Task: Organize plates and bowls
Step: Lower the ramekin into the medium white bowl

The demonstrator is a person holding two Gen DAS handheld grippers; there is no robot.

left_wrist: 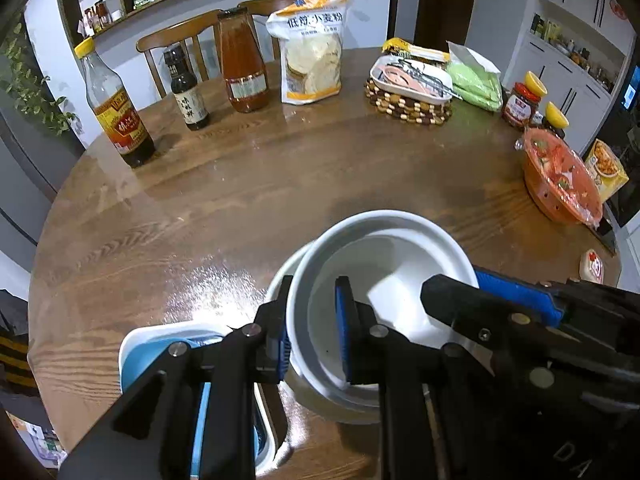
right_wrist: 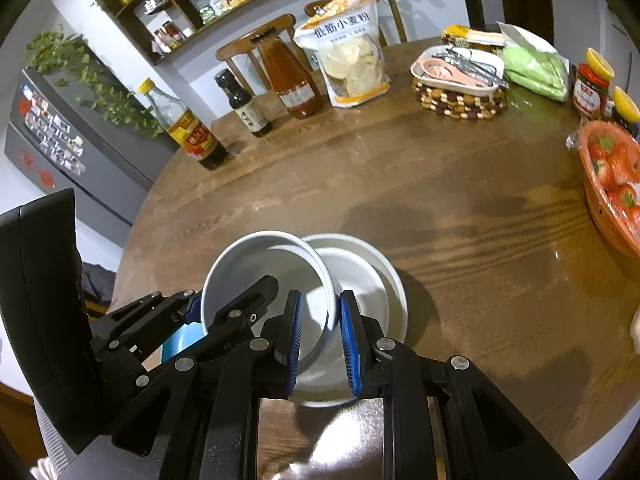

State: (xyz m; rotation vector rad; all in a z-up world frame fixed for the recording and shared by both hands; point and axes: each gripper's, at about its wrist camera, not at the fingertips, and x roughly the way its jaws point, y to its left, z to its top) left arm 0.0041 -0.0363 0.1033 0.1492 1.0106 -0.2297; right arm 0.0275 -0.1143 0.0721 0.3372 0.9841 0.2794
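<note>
Our left gripper (left_wrist: 314, 330) and right gripper (right_wrist: 320, 344) each pinch opposite walls of the white bowl (left_wrist: 380, 276), which hangs tilted, partly inside the dish (right_wrist: 376, 272) on the table (left_wrist: 200, 208). If we let go unevenly, we judge its rim could knock that dish or the blue tray (left_wrist: 160, 356) beside it.

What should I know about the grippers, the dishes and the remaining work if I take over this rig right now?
Left gripper: shut on one side of the rim of the deep white bowl.
Right gripper: shut on the opposite side of the rim.
The bowl is tilted over the shallow white dish on the table; I cannot tell whether they touch. A blue-lined rectangular dish sits beside them.
Done: bowl gripped.
Left: probably nest it in the shallow dish, then release.
</note>
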